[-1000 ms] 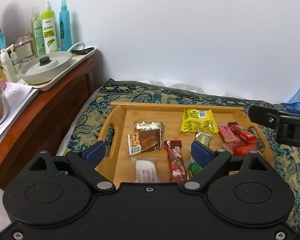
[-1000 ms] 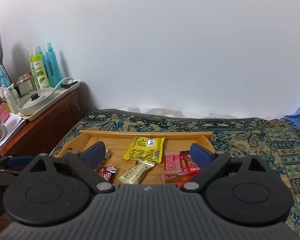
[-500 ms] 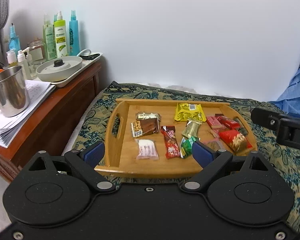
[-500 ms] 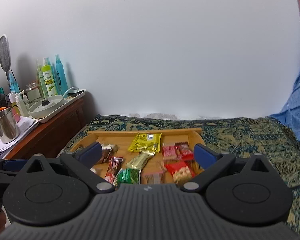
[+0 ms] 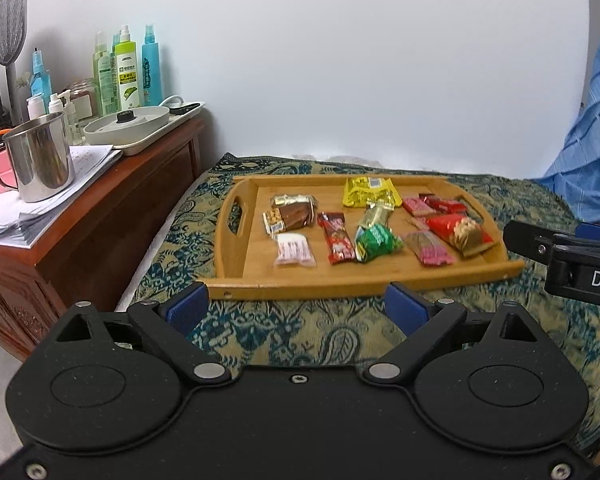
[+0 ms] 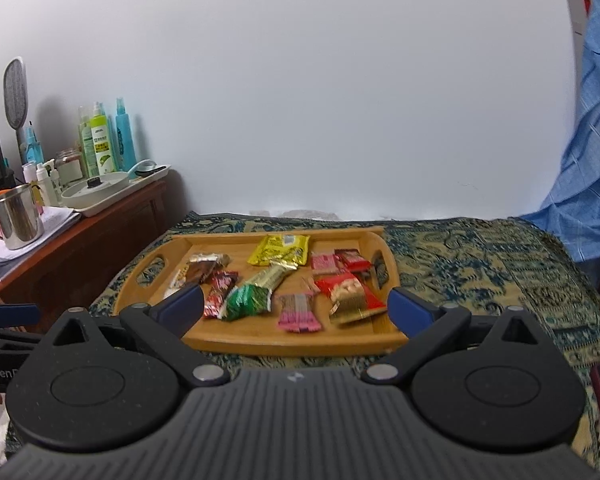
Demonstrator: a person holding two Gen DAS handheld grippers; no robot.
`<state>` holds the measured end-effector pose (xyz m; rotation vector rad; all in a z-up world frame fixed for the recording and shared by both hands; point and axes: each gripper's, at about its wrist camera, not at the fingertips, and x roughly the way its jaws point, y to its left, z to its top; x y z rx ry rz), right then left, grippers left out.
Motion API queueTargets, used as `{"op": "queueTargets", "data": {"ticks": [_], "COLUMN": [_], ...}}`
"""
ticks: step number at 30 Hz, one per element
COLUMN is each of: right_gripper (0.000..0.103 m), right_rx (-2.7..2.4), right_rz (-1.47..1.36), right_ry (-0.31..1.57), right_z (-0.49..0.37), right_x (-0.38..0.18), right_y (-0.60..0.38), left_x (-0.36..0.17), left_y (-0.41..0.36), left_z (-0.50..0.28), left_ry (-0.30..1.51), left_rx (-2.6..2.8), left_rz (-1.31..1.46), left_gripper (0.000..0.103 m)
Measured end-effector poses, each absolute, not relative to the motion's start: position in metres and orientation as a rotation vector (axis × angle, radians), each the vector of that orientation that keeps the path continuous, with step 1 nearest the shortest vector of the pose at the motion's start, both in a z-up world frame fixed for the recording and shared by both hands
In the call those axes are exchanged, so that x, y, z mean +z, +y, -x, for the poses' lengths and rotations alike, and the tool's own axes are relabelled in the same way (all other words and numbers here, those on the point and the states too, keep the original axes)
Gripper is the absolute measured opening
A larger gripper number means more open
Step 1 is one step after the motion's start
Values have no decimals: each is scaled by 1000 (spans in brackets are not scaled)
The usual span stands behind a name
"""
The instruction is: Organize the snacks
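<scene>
A wooden tray (image 5: 236,256) (image 6: 288,342) lies on a patterned bedspread and holds several wrapped snacks. Among them are a yellow packet (image 5: 367,192) (image 6: 281,250), a green packet (image 5: 377,242) (image 6: 246,301), a red bar (image 5: 337,237), a red peanut packet (image 5: 459,231) (image 6: 350,294), a pink wafer pack (image 5: 430,249) (image 6: 298,312) and a clear pink-sweet pack (image 5: 294,249). My left gripper (image 5: 296,308) is open, short of the tray's near rim. My right gripper (image 6: 296,306) is open too, hovering before the tray, empty. Part of the right gripper shows at the left wrist view's right edge.
A wooden nightstand (image 5: 100,208) (image 6: 92,236) stands left of the bed with a steel mug (image 5: 36,156) (image 6: 16,220), papers, spray bottles (image 5: 128,72) and a white tray with a lidded pan (image 5: 126,124). Blue cloth (image 6: 580,160) hangs at the right. A white wall is behind.
Both grippers have pulled back and up from the tray, which now shows whole and farther off. Both stay open and empty.
</scene>
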<state>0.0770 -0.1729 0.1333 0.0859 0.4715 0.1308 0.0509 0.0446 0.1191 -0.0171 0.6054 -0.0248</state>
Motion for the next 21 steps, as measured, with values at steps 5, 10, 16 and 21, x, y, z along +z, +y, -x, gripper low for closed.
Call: {"op": "queueTargets", "data": {"ticks": [5, 10, 16, 21], "right_gripper": [103, 103, 103, 103], "right_rx": [92, 58, 32, 20], "right_rz": [-91, -78, -60, -75], "right_ry": [464, 492, 558, 592], "right_z": [-64, -64, -73, -81], "right_x": [99, 66, 33, 19], "right_y": [-177, -180, -181, -181], "left_x": [91, 63, 38, 24], "left_y": [37, 31, 27, 21], "left_z": [-47, -50, -59, -67], "left_ry": [613, 630, 639, 638], "left_rx": [-32, -32, -34, -24], "left_rz": [1, -16, -36, -111], "left_gripper": [95, 95, 95, 96]}}
